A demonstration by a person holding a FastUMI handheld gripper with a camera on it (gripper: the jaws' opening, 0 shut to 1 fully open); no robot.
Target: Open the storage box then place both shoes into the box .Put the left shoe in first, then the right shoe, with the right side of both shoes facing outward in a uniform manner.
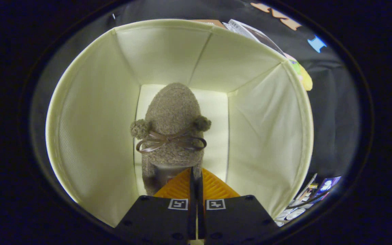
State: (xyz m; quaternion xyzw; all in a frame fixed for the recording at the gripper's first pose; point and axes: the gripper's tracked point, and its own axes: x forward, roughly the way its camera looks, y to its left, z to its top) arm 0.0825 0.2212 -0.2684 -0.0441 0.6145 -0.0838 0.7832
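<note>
A yellow soft toy lies close against the outer side of the fabric wall at its far right corner. Printed papers lie behind the far rim, next to a brown cardboard edge. More printed cards and a dark cable lie at the near right

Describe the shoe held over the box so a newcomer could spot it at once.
Start at the pale cream fabric storage box, open at the top. Down inside it, toe pointing towards the floor, hangs a brown fuzzy slipper, its heel edge pinched by the claw. Two pompoms and a thin brown ribbon bow across its top mark it out against the plain walls.
</note>
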